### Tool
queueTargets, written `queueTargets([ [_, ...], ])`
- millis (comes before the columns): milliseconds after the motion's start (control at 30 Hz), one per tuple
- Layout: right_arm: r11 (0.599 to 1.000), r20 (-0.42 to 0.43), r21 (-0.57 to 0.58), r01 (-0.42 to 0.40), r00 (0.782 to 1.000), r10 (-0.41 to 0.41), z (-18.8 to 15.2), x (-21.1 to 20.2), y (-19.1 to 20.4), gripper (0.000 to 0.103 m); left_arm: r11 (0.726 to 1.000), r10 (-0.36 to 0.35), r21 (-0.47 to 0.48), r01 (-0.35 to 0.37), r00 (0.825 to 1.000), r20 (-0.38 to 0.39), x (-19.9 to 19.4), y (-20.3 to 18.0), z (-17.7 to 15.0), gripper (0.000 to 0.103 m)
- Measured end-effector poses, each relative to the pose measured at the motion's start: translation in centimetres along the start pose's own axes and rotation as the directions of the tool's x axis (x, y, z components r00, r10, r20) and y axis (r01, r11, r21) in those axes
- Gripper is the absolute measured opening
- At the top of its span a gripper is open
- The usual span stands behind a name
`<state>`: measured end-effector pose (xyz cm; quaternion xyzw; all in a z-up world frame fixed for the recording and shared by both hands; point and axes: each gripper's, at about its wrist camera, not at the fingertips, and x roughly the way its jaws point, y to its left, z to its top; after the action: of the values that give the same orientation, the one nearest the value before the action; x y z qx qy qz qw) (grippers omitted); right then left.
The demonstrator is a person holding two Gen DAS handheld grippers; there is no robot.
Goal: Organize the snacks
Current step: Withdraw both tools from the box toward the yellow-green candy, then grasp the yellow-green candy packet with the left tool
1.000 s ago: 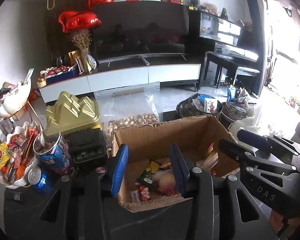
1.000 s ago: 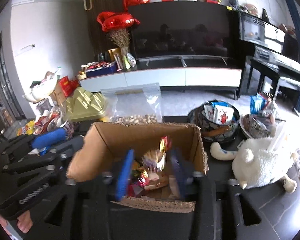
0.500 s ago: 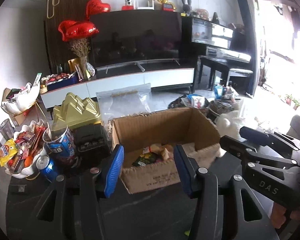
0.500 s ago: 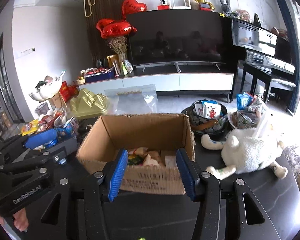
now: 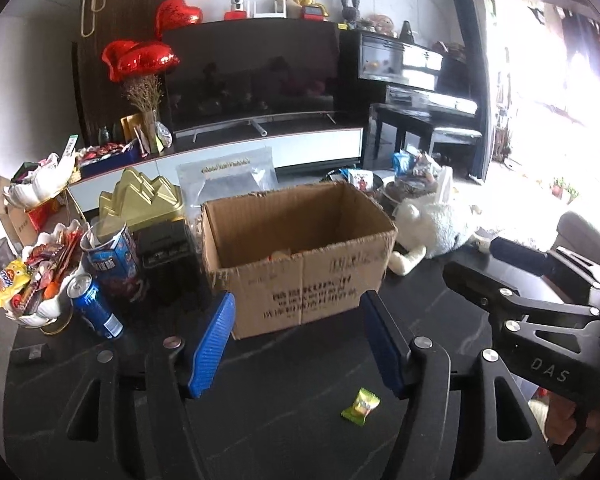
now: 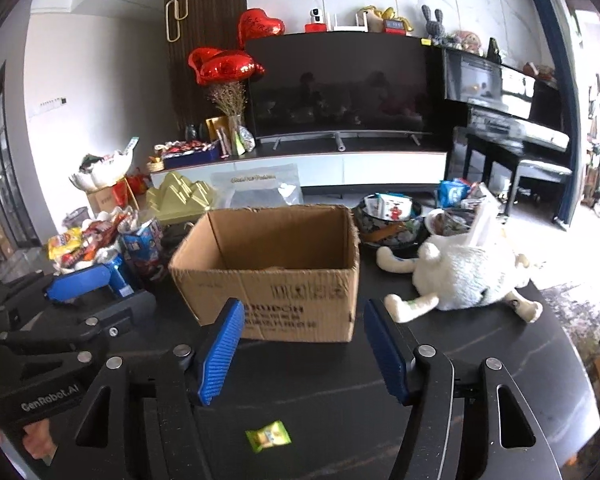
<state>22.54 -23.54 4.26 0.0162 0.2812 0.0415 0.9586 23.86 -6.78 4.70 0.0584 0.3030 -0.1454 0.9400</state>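
- On the dark table (image 5: 308, 432), an open cardboard box (image 5: 300, 252) stands in the middle, a little of its contents just visible over the near wall.
- Left gripper (image 5: 300, 340) hangs in front of the box, jaws spread wide with nothing between the blue pads (image 5: 214, 344).
- Right gripper (image 6: 304, 348) is likewise parted and empty, just before the box (image 6: 276, 264); in the left wrist view its black body (image 5: 540, 320) shows at the right edge.
- One green-wrapped candy (image 5: 361, 406) lies loose on the table near the grippers, apart from the box; the right wrist view shows it too (image 6: 268, 436).
- Left of the box stand a blue soda can (image 5: 94, 306), an opened blue snack packet (image 5: 114, 260) and a white bowl heaped with snacks (image 5: 36, 280).
- Behind these sits a gold ridged tin (image 5: 144, 200).
- Right of the box lies a white plush toy (image 6: 464, 272), with dark bowls holding packets (image 6: 388, 220) behind it.
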Motion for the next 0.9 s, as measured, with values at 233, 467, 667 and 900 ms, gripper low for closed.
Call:
queueTargets([
  [233, 0.999, -0.045, 0.039, 0.019, 0.999, -0.017, -3.1, -0.7, -0.7, 0.069, 0.998, -0.033, 0.046, 0.033, 0.999, -0.010, -0.3, -1.2, -2.4, 0.064],
  [467, 0.997, -0.114, 0.063, 0.035, 0.993, -0.028, -6.3, -0.1, -1.0, 0.069, 0.993, -0.071, 0.094, 0.076, 0.996, -0.052, 0.7, -2.5, -4.8, 0.064],
  [667, 0.994, -0.178, 0.091, 0.053, 0.983, -0.036, -8.8, 1.1, -1.9, 0.069, 0.986, -0.114, 0.107, 0.124, 0.989, -0.094, 2.1, -3.3, -6.8, 0.064],
  [900, 0.991, -0.234, 0.114, 0.074, 0.971, -0.045, -11.2, 2.1, -2.6, 0.069, 0.976, -0.135, 0.150, 0.156, 0.981, -0.136, 3.8, -4.2, -8.9, 0.064],
])
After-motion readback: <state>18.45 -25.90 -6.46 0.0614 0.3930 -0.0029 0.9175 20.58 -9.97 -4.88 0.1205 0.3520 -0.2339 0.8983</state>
